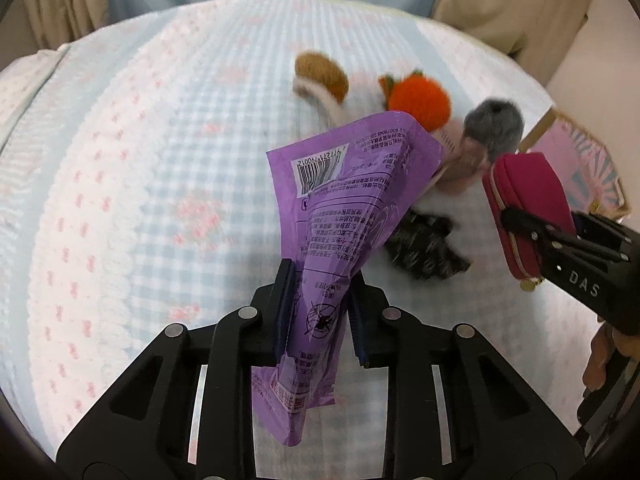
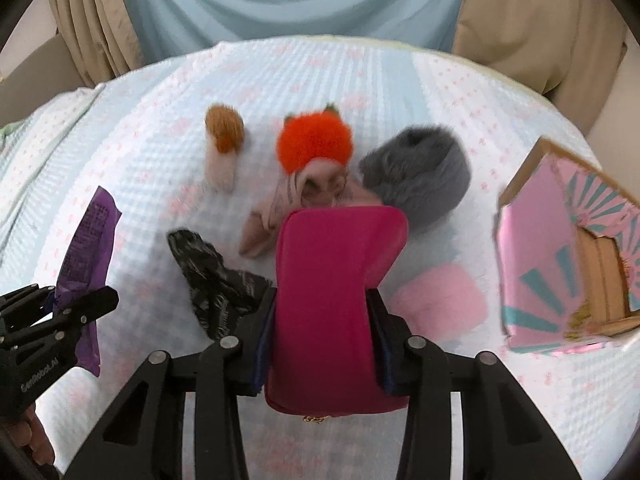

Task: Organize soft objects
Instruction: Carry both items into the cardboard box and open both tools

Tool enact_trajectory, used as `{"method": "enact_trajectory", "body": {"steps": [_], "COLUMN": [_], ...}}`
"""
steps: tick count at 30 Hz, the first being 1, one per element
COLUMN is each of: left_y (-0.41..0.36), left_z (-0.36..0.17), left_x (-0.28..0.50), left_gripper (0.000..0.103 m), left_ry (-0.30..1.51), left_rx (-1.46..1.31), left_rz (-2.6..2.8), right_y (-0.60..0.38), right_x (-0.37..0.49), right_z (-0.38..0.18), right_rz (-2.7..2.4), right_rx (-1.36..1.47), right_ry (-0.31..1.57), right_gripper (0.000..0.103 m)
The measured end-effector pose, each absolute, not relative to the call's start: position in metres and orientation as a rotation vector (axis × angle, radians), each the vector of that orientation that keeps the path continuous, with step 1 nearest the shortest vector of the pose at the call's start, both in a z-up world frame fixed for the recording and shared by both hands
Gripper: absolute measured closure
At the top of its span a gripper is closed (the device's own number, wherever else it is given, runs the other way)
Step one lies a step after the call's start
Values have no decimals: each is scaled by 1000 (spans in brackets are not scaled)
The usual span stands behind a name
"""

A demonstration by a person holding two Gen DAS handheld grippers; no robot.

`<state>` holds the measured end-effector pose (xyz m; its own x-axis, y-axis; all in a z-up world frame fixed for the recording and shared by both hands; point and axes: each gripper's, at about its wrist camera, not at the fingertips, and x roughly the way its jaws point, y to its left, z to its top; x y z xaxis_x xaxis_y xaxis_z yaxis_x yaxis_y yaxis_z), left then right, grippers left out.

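Observation:
My left gripper (image 1: 320,312) is shut on a purple plastic packet (image 1: 340,196), which hangs above the bed; the same left gripper (image 2: 80,308) and purple packet (image 2: 86,248) show at the left of the right wrist view. My right gripper (image 2: 322,336) is shut on a magenta pouch (image 2: 332,288), pinched at its middle and lifted; the magenta pouch (image 1: 528,208) also shows at the right of the left wrist view. On the bed lie an orange pompom (image 2: 316,144), a brown plush piece (image 2: 224,132), a grey furry item (image 2: 420,172), a pink fluffy item (image 2: 440,300) and a black patterned cloth (image 2: 216,280).
A blue-and-white checked bedspread (image 1: 140,180) covers the bed. A pink and teal cardboard box (image 2: 560,260) stands open at the right. Beige and blue curtains (image 2: 280,4) hang behind the bed. A beige soft toy (image 2: 280,208) lies under the orange pompom.

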<state>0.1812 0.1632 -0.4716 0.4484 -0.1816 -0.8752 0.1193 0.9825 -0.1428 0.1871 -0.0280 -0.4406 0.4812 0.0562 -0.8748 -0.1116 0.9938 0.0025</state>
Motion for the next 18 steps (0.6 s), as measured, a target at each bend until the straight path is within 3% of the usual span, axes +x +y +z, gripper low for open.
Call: {"method": "enact_trajectory", "body": {"steps": [9,18], "left_y": [152,80], "left_z": [-366,-249], "left_x": [185,199], "left_gripper": [81,81], "left_ry": [987,896], "left_rx": [-73,-68], "left_rz": [-169,-200], "right_y": [-62,-149], "right_x": [170,151], "right_z": [-331,-234], "right_rz": [87,62], "right_rx": [22,78], "right_ry": [973,899], "right_gripper": [65,65]}}
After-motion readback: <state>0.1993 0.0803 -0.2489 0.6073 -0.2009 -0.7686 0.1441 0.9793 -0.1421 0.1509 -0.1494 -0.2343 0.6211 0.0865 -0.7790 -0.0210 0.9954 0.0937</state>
